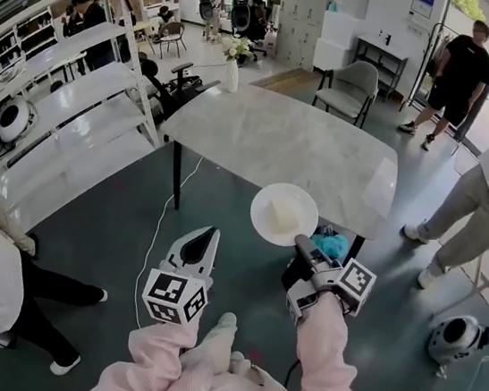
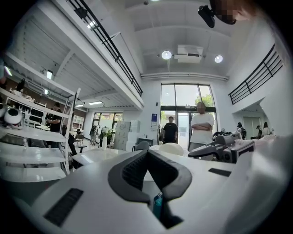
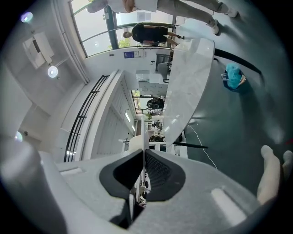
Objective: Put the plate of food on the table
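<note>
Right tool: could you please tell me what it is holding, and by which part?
The right tool holds the plate by its near rim.

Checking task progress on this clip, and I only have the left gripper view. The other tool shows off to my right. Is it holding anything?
Observer: Yes. The right gripper view shows the right tongs shut on the rim of a white plate, seen edge-on.
Operator: Anything on the plate?
Observer: In the head view, a pale mound of food sits at its middle.
Operator: Is it down on the table?
Observer: I cannot tell. The head view shows the plate at the near edge of the marble table, gripped by its rim, but not whether it touches the top.
</note>
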